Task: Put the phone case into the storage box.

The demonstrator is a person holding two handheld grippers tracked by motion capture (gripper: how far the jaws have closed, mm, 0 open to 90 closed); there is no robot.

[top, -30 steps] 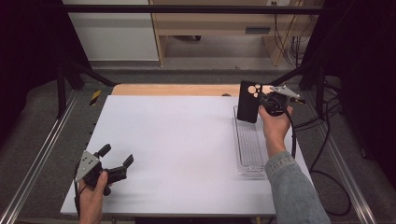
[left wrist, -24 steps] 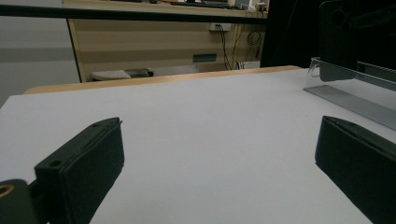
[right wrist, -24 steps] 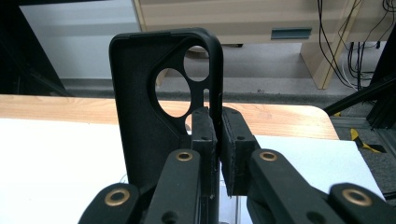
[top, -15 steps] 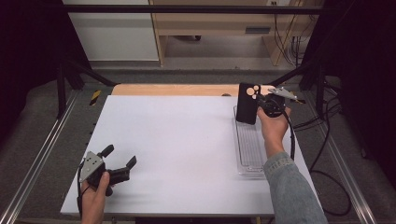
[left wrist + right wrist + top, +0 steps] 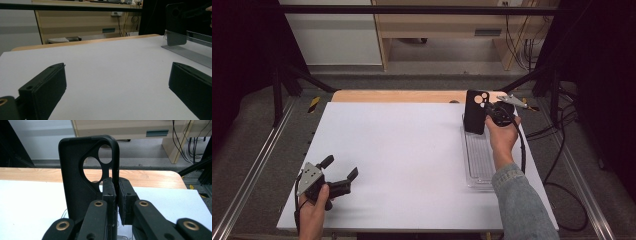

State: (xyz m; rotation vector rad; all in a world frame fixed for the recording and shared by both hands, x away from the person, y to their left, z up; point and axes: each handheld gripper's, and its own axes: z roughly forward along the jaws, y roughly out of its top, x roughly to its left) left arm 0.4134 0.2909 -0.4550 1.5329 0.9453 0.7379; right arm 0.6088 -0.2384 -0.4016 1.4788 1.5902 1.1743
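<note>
Nearest the person, the left gripper (image 5: 339, 175) rests at the near left corner of the white table (image 5: 402, 160), held in the left hand (image 5: 312, 207) with its grey plate on top; its jaws stand wide apart with nothing between them, and in the left gripper view only bare white surface lies between the two black pads (image 5: 50, 87). Farther in, on the right side of the table, a clear plastic tray (image 5: 479, 165) lies lengthwise, running from near the front edge toward the back. At the tray's far end the right hand (image 5: 502, 137) holds the right gripper (image 5: 486, 116), whose jaws are pressed together on the side rim of a black phone case (image 5: 475, 112). The case stands upright, its lower edge at the far end of the tray; in the right gripper view the phone case (image 5: 85, 182) shows its inner face and round camera openings, with the rim pinched between the pads (image 5: 109, 188). Beyond the white surface a strip of wooden tabletop (image 5: 402, 96) shows, and behind it a wooden bench (image 5: 437, 22) with cables (image 5: 517, 35).
</note>
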